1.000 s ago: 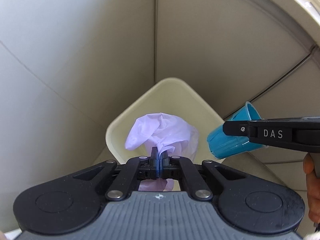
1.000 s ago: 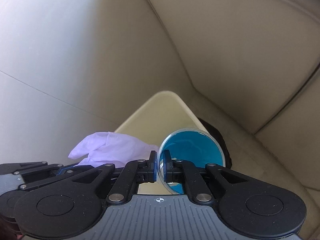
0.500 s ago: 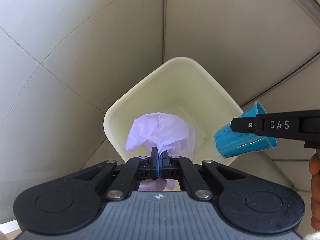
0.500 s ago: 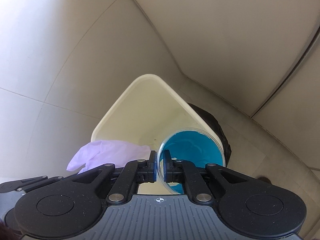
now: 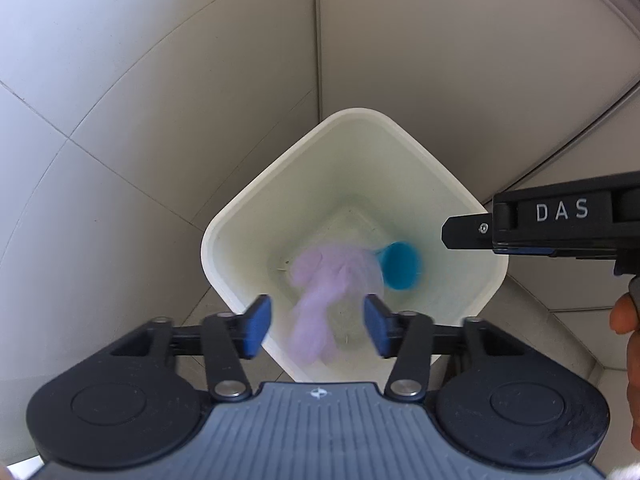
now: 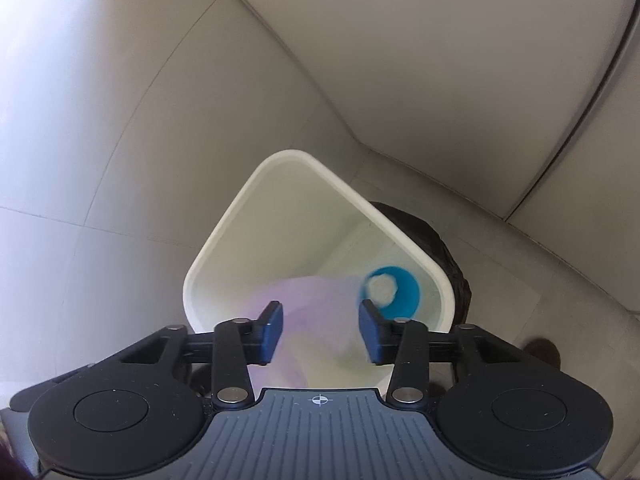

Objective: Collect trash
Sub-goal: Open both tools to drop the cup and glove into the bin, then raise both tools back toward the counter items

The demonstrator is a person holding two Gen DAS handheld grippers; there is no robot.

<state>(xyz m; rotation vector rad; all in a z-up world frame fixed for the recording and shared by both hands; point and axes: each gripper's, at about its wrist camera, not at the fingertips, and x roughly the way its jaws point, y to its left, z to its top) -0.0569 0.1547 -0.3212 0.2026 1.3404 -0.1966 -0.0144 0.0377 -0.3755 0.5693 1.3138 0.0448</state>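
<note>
A cream square trash bin [image 5: 224,240] stands on the tiled floor below both grippers; it also shows in the right wrist view [image 6: 224,240]. My left gripper [image 5: 316,330] is open and empty above the bin's near rim. A crumpled lilac tissue [image 5: 332,280] is blurred, falling inside the bin. A blue plastic cup [image 5: 400,266] falls beside it. My right gripper [image 6: 320,334] is open and empty over the bin, with the tissue [image 6: 312,300] and the cup [image 6: 394,292] below it. The right gripper's side [image 5: 540,226] shows over the bin's right corner.
Beige floor tiles and wall panels surround the bin, which sits near a corner. A black bag [image 6: 448,256] lies behind the bin's right side. The person's fingers [image 5: 628,332] show at the right edge.
Both grippers opened. The lilac tissue left the left gripper and the blue cup left the right gripper; both are dropping into the bin. Both views now look more steeply down into it.
</note>
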